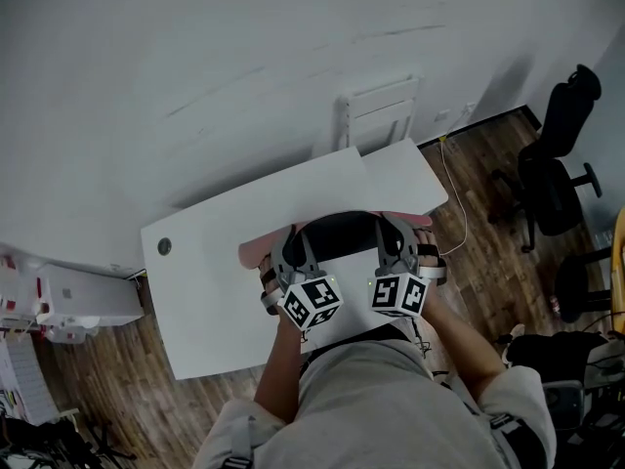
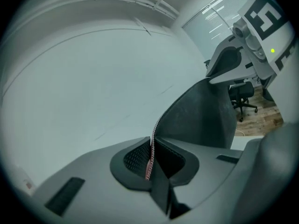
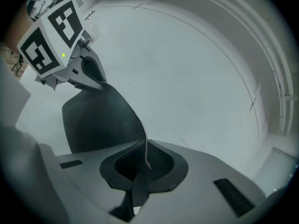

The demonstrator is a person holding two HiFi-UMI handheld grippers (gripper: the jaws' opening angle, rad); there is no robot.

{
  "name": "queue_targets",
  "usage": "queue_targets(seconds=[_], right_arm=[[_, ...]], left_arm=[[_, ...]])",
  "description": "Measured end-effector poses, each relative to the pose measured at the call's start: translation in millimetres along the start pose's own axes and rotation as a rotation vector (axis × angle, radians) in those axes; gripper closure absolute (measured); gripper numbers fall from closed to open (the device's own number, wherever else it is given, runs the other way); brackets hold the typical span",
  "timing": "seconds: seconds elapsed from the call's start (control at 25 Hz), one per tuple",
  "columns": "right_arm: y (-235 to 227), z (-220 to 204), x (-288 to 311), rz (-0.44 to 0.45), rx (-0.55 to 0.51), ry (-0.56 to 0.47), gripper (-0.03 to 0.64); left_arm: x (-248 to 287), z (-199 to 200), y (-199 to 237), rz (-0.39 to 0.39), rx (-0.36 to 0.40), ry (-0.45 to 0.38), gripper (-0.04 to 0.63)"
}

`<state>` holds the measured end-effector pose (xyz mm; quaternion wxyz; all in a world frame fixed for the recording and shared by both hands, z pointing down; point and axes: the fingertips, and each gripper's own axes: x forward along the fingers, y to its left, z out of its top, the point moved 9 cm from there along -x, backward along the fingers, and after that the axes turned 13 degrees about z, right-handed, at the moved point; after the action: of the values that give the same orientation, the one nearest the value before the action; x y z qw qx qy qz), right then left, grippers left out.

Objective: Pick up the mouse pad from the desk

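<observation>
You have open desk (image 1: 205, 291) to your left. The wall (image 1: 195, 66) blocks passage beyond its far edge. An office chair (image 1: 552, 179) stands well right, probably clear of you.

White desk (image 1: 215, 281), dark round grommet (image 1: 164, 246) near left corner

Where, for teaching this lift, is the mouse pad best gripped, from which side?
By its thin near edge, one hand-held gripper toward each end, from the person's side. The mouse pad is a limp sheet: it bows between the left hand-held gripper and right hand-held gripper, both shut on that edge; one grip would likely let it droop.
</observation>
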<state>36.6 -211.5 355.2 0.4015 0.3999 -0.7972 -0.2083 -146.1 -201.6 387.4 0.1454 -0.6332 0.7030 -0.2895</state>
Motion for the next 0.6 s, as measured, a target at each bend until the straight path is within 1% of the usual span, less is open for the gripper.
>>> queue_targets(seconds=[0.08, 0.28, 0.44, 0.6], right_arm=[[-7.3, 3.5, -1.3, -0.014, 0.014, -0.019, 0.568], [-25.9, 17.0, -8.1, -0.062, 0.032, -0.069, 0.568], [-45.6, 32.3, -15.7, -0.081, 0.06, -0.121, 0.569], [-59.4, 47.0, -19.0, -0.092, 0.07, -0.17, 0.568]], left_arm=[[3.3, 2.1, 2.6, 0.007, -0.001, -0.018, 0.561], [5.6, 22.6, 19.2, 0.024, -0.085, -0.044, 0.56], [5.5, 40.7, 34.8, 0.054, -0.109, -0.087, 0.561], [7.5, 54.2, 50.3, 0.086, -0.149, -0.108, 0.561]])
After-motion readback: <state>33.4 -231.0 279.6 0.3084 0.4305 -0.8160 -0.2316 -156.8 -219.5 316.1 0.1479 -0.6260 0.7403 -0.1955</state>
